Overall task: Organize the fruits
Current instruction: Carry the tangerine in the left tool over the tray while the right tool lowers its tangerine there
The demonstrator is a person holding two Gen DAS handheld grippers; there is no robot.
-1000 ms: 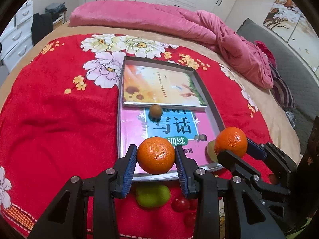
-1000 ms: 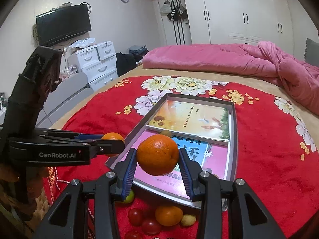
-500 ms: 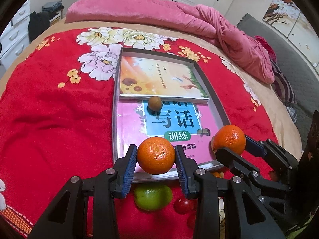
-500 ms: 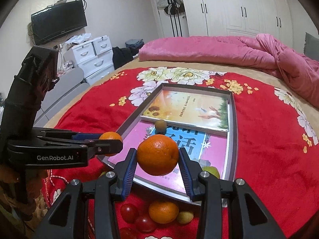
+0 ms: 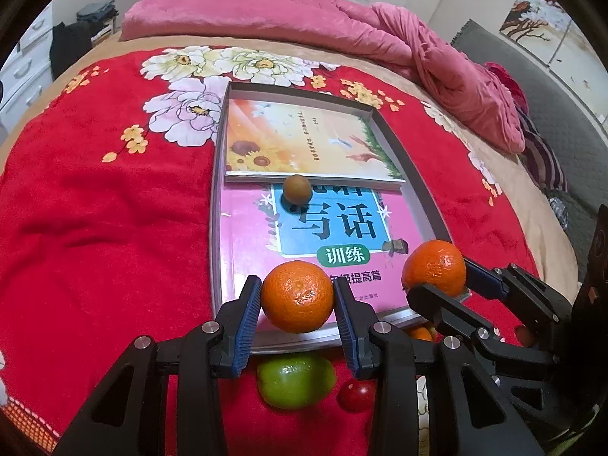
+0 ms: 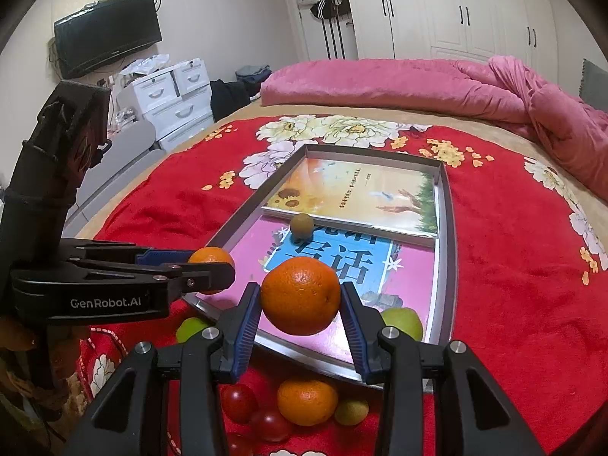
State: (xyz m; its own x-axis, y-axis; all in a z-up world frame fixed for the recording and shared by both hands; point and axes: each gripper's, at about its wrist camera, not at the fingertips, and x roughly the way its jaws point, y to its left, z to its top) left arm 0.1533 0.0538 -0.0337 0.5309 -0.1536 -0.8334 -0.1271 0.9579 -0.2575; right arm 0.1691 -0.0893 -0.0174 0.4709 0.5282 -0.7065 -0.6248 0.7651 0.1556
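Note:
My left gripper (image 5: 297, 292) is shut on an orange (image 5: 297, 296), which hangs over the near edge of the grey tray (image 5: 216, 228). To its right, my right gripper (image 5: 448, 281) is shut on a second orange (image 5: 434, 268) above the tray's near right corner. In the right wrist view, that gripper (image 6: 300, 296) and its orange (image 6: 300, 292) are in the centre, and the left gripper (image 6: 209, 264) holds its orange (image 6: 211, 258) at the left. In the tray lie two books, a small brown fruit (image 5: 298, 189) and a green fruit (image 6: 402, 323).
On the red flowered blanket (image 5: 95, 209), just before the tray, lie a green apple (image 5: 296, 380), an orange (image 6: 307, 401), red tomatoes (image 6: 239, 397) and a small yellowish fruit (image 6: 351, 410). A pink duvet (image 5: 342, 34) is bunched along the bed's far side.
Both grippers keep their oranges, and neither has visibly shifted. The green fruit in the tray now shows beside the right gripper's finger.

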